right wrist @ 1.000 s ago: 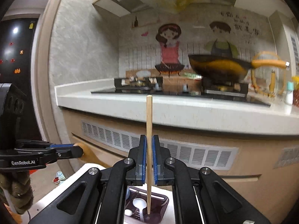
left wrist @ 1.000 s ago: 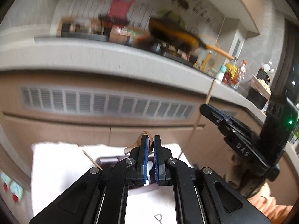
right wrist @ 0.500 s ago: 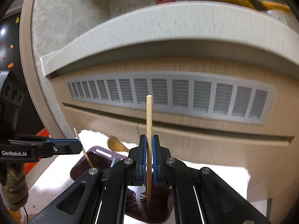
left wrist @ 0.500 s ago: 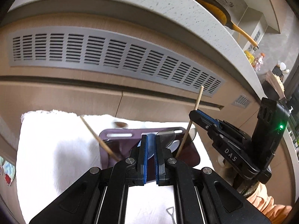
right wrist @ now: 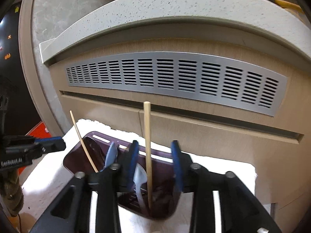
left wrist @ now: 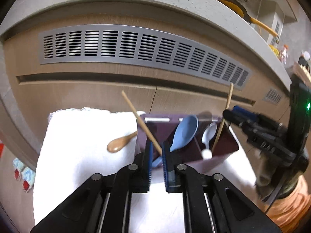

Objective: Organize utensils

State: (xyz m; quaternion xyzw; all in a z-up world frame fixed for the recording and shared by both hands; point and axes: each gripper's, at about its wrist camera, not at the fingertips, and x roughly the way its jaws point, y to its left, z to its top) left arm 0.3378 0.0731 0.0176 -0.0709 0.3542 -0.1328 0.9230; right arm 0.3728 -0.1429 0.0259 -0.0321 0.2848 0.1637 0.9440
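Observation:
A dark purple utensil holder [left wrist: 227, 145] [right wrist: 73, 161] stands on a white towel [left wrist: 81, 136] [right wrist: 48, 176]. It holds a blue spoon [left wrist: 184, 134] [right wrist: 110, 155], a white spoon [left wrist: 209, 134] [right wrist: 140, 176] and two wooden chopsticks. One chopstick [left wrist: 141, 122] [right wrist: 82, 141] leans in the left compartment, between the fingers of my left gripper [left wrist: 156, 153], whose jaws stand slightly apart. The other chopstick [right wrist: 147, 151] [left wrist: 223, 120] stands in the right compartment, between the wide-open jaws of my right gripper [right wrist: 155, 163], untouched. A wooden spoon [left wrist: 120, 142] lies on the towel left of the holder.
A wood cabinet front with a grey vent grille [left wrist: 136, 48] [right wrist: 175, 77] rises close behind the towel, under a speckled counter edge [right wrist: 155, 5]. A pan with a yellow handle [left wrist: 260, 25] sits on the counter.
Both grippers tilted down over the holder. The right gripper opened and let go of its chopstick, which now stands in the holder. The left jaws parted slightly around the other chopstick.

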